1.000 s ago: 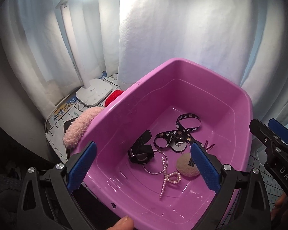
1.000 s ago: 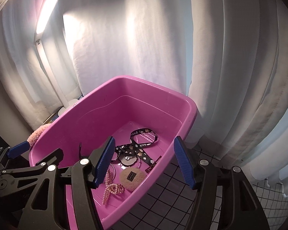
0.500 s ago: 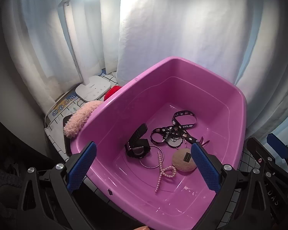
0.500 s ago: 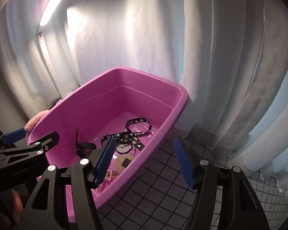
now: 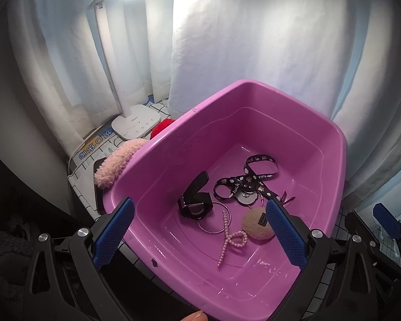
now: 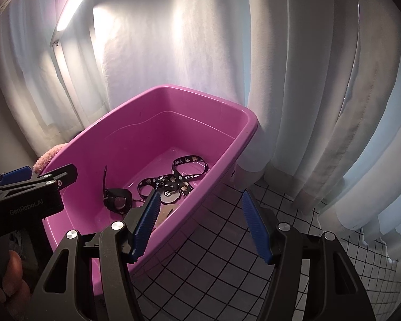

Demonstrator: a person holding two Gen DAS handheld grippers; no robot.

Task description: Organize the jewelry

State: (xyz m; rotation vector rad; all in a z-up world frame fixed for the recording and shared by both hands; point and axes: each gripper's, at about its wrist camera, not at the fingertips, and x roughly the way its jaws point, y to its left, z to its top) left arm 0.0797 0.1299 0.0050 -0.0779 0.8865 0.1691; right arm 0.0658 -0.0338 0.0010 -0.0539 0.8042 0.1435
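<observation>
A pink plastic tub (image 5: 320, 123) (image 6: 205, 99) holds the jewelry: a black watch (image 5: 195, 200) (image 6: 117, 199), a black patterned lanyard (image 5: 254, 179) (image 6: 184, 176), a thin metal bangle (image 5: 211, 228), a pearl hair clip (image 5: 234, 240) and a beige round puff (image 5: 256, 226). My left gripper (image 5: 197, 234) is open and empty above the tub's near side. My right gripper (image 6: 200, 224) is open and empty over the tub's right rim and the checked cloth. The right gripper shows at the left wrist view's right edge (image 5: 382, 227).
A white lamp base (image 5: 136, 124) stands behind the tub at the left, its lit head (image 6: 74, 2) above. A pink fluffy item (image 5: 117, 160) and a red fluffy item (image 5: 160, 128) lie beside the tub. White curtains (image 6: 307, 80) hang behind. A grid-patterned cloth (image 6: 227, 254) covers the table.
Both grippers have drawn back and up from the tub, both staying open. The right gripper has shifted right, now over the tub's right rim and the checked cloth.
</observation>
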